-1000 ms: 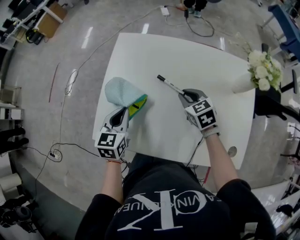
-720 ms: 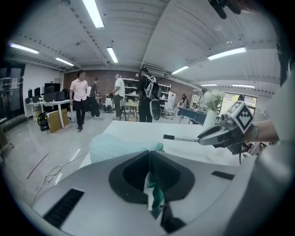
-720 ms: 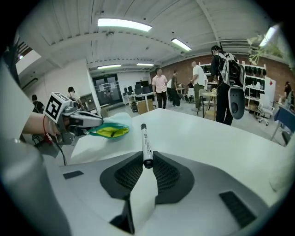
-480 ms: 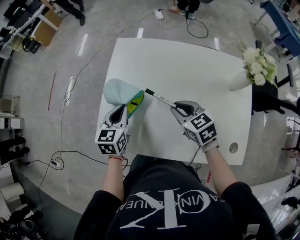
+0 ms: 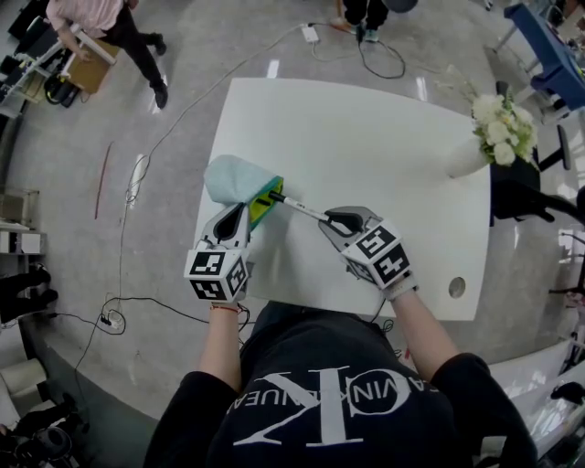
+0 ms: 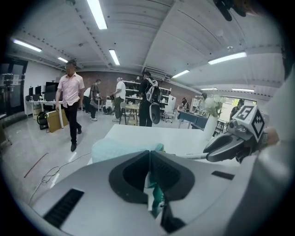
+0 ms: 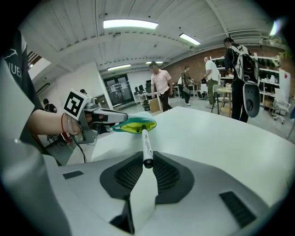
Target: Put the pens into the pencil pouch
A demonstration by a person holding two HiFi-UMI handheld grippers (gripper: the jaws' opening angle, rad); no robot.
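Note:
A teal pencil pouch [image 5: 234,177] with a yellow-green lining lies at the left of the white table [image 5: 366,128]. My left gripper [image 5: 240,213] is shut on the pouch's near edge, and teal fabric shows pinched between its jaws [image 6: 150,161]. My right gripper [image 5: 340,220] is shut on a white marker pen [image 5: 300,208] with a black end. The pen points left, and its far tip sits at the pouch's open mouth [image 7: 133,125]. In the right gripper view the pen [image 7: 145,145] runs straight out from between the jaws toward the opening.
A white vase of pale flowers [image 5: 498,137] stands at the table's right edge. A round cable hole [image 5: 457,287] is near the front right corner. Cables trail on the floor to the left, and a person [image 5: 101,27] walks at the far left.
My right gripper has carried the pen leftward across the table, so its tip has gone from mid-table to the pouch's mouth. The left gripper and pouch have stayed put.

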